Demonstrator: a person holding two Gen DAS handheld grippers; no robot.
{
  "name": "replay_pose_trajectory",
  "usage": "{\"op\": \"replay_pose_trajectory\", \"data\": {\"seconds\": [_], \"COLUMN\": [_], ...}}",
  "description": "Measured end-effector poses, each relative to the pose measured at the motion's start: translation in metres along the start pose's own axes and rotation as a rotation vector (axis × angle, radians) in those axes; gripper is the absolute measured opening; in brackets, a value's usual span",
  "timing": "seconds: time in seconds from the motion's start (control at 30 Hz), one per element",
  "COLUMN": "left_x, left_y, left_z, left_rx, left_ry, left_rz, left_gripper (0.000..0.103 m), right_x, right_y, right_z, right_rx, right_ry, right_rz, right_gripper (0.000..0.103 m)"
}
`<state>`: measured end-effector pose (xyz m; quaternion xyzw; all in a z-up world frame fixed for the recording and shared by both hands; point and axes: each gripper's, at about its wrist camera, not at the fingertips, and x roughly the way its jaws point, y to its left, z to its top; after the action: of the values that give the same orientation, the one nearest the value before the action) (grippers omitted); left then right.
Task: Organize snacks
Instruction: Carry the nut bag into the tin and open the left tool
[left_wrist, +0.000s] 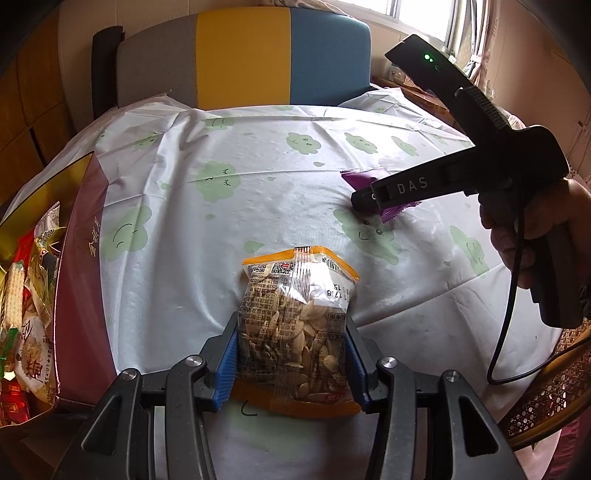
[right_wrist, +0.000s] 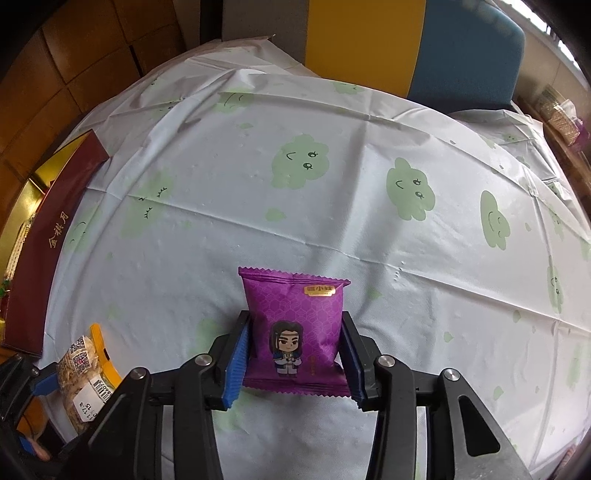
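So I've got a packet in each hand right now. My left gripper (left_wrist: 291, 354) has its blue ribbed pads clamped on both sides of the seed packet (left_wrist: 295, 314), a crinkly clear bag with orange sealed ends, pale flat seeds showing through. My right gripper (right_wrist: 293, 360) is pinched onto the purple packet (right_wrist: 295, 328), glossy foil with zigzag-cut ends and a little cartoon figure printed on the front.

Using the box (left_wrist: 79, 266) as the landmark: it's a maroon cardboard thing with a shiny gold inside, sitting at the table's left edge, already stuffed with wrapped snacks (left_wrist: 26, 306). The seed packet is just right of the box's long wall, and the purple one is further right again, well apart from the box.

Between the box and the far table edge it's all open tablecloth (left_wrist: 258, 192), a thin wrinkly white plastic sheet with green smiley clouds and fold creases, loads of room to swing around. Beyond that edge there's a padded chair back (left_wrist: 243, 55) in grey, yellow and blue stripes.
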<state>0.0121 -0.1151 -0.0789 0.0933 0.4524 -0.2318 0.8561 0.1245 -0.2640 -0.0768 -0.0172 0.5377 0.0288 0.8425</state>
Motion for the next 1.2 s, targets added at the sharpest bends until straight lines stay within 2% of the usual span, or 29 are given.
{"op": "replay_pose_trajectory", "data": {"seconds": [0.3, 0.47, 0.67, 0.77, 0.97, 1.03, 1.2], "left_x": [0.0, -0.006, -0.04, -0.061, -0.102, -0.111, -0.115], "left_y": [-0.003, -0.002, 0.01, 0.032, 0.115, 0.156, 0.241], "left_z": [0.0, 0.003, 0.016, 0.024, 0.033, 0.029, 0.005], "left_rx": [0.019, 0.03, -0.013, -0.088, -0.305, -0.418, -0.683], "left_ry": [0.002, 0.009, -0.055, -0.087, -0.149, -0.151, -0.126], "left_rz": [0.017, 0.021, -0.032, -0.058, 0.01, 0.07, 0.126], "left_gripper": [0.05, 0.047, 0.047, 0.047, 0.047, 0.047, 0.047], "right_x": [0.005, 0.003, 0.002, 0.002, 0.001, 0.001, 0.0], "right_y": [0.002, 0.006, 0.01, 0.01, 0.011, 0.011, 0.013], "right_z": [0.003, 0.0, -0.003, -0.003, -0.004, -0.004, -0.004], "right_rx": [-0.012, -0.056, -0.089, -0.093, -0.097, -0.097, -0.103], "right_ry": [0.0, -0.018, -0.034, -0.037, -0.038, -0.039, -0.041], "right_rz": [0.008, -0.018, -0.038, -0.04, -0.045, -0.045, -0.054], "right_gripper": [0.042, 0.042, 0.042, 0.042, 0.042, 0.042, 0.042]}}
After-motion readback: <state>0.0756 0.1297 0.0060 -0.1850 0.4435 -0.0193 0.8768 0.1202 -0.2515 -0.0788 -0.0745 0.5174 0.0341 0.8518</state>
